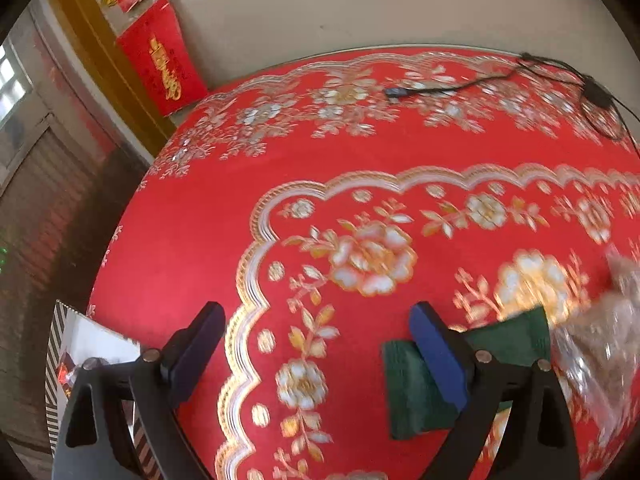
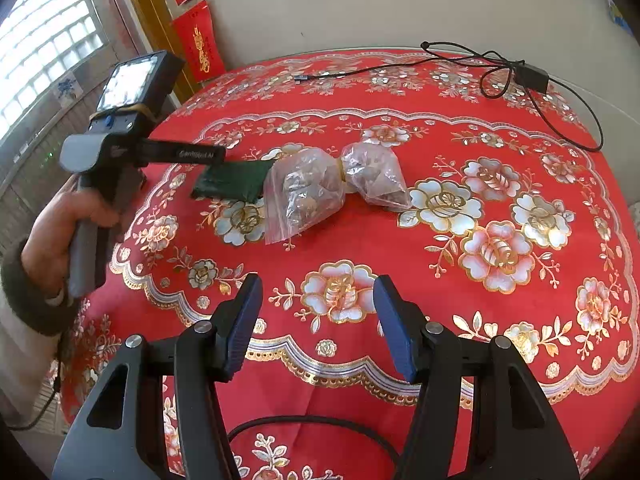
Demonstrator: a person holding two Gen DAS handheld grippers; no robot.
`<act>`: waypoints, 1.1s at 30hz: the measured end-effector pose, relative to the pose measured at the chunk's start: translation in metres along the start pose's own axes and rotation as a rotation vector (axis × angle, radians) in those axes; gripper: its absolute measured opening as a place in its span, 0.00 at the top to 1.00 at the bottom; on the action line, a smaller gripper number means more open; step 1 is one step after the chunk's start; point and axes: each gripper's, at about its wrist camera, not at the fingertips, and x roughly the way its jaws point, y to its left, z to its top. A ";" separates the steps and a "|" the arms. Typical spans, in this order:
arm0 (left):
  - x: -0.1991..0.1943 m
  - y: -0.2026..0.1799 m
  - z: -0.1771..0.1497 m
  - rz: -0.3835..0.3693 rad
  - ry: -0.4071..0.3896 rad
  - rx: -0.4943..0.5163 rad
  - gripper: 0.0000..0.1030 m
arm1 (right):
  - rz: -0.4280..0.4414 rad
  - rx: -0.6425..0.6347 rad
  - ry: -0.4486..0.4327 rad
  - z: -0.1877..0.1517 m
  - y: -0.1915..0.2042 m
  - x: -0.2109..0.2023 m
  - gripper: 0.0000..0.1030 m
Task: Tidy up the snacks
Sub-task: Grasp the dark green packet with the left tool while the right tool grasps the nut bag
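Observation:
A dark green snack packet (image 2: 232, 182) lies on the red flowered tablecloth (image 2: 400, 248), touching a clear zip bag of brown snacks (image 2: 304, 196). A second clear bag (image 2: 376, 176), tied at the neck, lies to its right. In the left wrist view the green packet (image 1: 404, 392) lies partly under the right finger, with a clear bag (image 1: 600, 344) at the right edge. My left gripper (image 1: 316, 356) is open and empty above the cloth; it also shows in the right wrist view (image 2: 208, 156) over the packet. My right gripper (image 2: 318, 328) is open and empty near the front edge.
A black cable with an adapter (image 2: 532, 76) lies at the table's back right, also in the left wrist view (image 1: 596, 96). A wall with red banners (image 2: 200, 44) stands behind. A striped white box (image 1: 80, 352) sits past the table's left edge.

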 end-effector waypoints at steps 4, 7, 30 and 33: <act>-0.015 -0.014 -0.018 -0.066 0.018 0.062 0.08 | -0.003 0.023 0.002 0.006 -0.004 0.004 0.44; -0.028 -0.020 -0.027 -0.113 0.020 0.089 0.08 | -0.004 0.046 0.000 0.011 -0.006 0.006 0.44; -0.050 -0.064 -0.050 -0.379 0.033 0.169 0.51 | -0.013 -0.014 -0.052 0.042 -0.005 0.008 0.26; -0.050 -0.058 -0.050 -0.385 0.033 0.159 0.53 | -0.038 -0.043 -0.030 0.063 -0.006 0.023 0.24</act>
